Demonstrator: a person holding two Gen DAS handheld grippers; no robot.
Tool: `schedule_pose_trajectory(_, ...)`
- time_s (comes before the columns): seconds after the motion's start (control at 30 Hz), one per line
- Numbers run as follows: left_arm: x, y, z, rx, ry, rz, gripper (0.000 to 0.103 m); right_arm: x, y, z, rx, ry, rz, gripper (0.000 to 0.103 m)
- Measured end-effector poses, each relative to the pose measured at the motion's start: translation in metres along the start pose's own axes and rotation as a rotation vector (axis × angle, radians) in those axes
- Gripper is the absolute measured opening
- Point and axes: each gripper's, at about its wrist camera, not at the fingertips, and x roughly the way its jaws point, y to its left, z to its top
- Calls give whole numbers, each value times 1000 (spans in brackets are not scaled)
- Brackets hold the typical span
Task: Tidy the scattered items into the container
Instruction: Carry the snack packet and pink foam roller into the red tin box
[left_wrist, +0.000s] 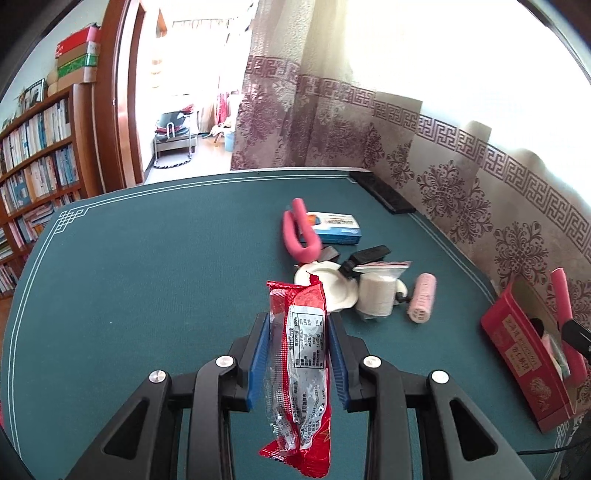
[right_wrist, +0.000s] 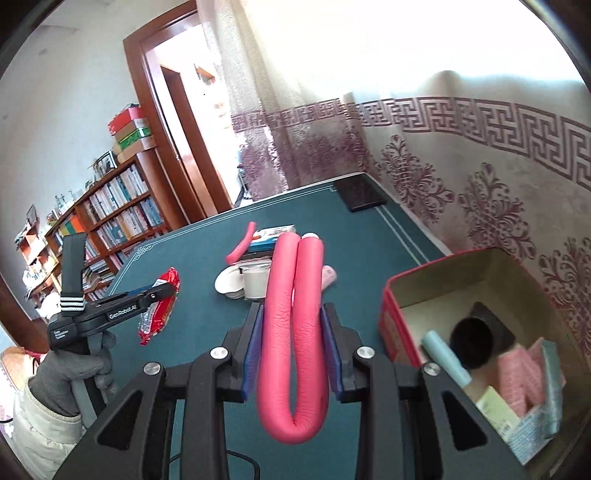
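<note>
My left gripper (left_wrist: 298, 319) is shut on a red snack packet (left_wrist: 301, 365), which stands lengthwise between the blue pads above the green table (left_wrist: 147, 266). My right gripper (right_wrist: 292, 309) is shut on a folded pink foam tube (right_wrist: 295, 343), held just left of the open red box (right_wrist: 391, 325). In the right wrist view, the left gripper (right_wrist: 166, 291) and its packet (right_wrist: 159, 314) hang over the table's left part. In the left wrist view, the red box (left_wrist: 517, 354) stands at the right edge with the pink tube (left_wrist: 565, 306) over it.
Mid-table lie a second pink foam tube (left_wrist: 299, 236), a blue box (left_wrist: 336, 227), white round pads (left_wrist: 328, 286), a white roll in a bag (left_wrist: 376, 295), a pink hair roller (left_wrist: 423, 297) and a black clip (left_wrist: 364, 258). The box holds several items, among them a black round one (right_wrist: 471, 341). A patterned curtain (left_wrist: 461, 192) hangs behind.
</note>
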Motion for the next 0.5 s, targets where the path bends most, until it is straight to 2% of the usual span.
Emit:
schedule_pose_trajectory(0.27,-1,-72,8,99,7,-123,32,-52,-64,-11,86,-52,-173,34)
schedule_pose_trajectory(0.5,-3,-142,17,203,2,-217,32,-75,-96,-20,117,-77,-255,34)
